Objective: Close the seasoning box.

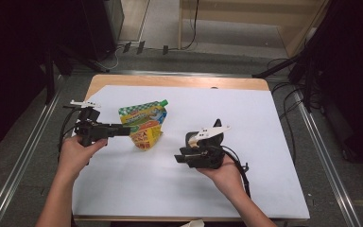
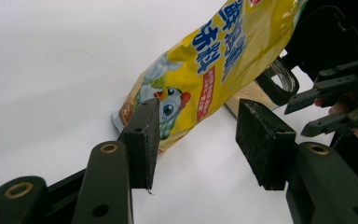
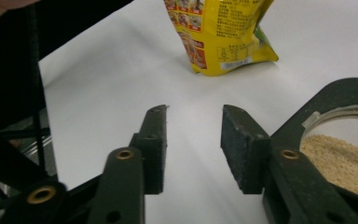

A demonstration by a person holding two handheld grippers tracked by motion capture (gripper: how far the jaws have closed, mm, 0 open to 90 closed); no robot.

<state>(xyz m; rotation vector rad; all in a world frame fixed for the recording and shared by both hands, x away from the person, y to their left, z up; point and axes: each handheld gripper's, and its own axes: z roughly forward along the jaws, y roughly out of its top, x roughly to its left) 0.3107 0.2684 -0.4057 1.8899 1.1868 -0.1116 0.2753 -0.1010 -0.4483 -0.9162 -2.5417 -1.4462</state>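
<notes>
The yellow pouch [image 1: 144, 124] stands tilted toward one o'clock, just at three o'clock of the half-open, empty left gripper [image 1: 125, 129]; the right gripper [image 1: 183, 158], seemingly empty too, is farther.

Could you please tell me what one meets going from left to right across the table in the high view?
Left hand-held gripper → yellow pouch → right hand-held gripper, with a jar just behind it.

This looks like a lab room for filming. A wooden table [image 1: 179, 81] with a white sheet [image 1: 194, 156] sits between metal rails [image 1: 23, 156]. Black stands [image 1: 283, 64] and cables [image 1: 288, 123] crowd around the table.
</notes>
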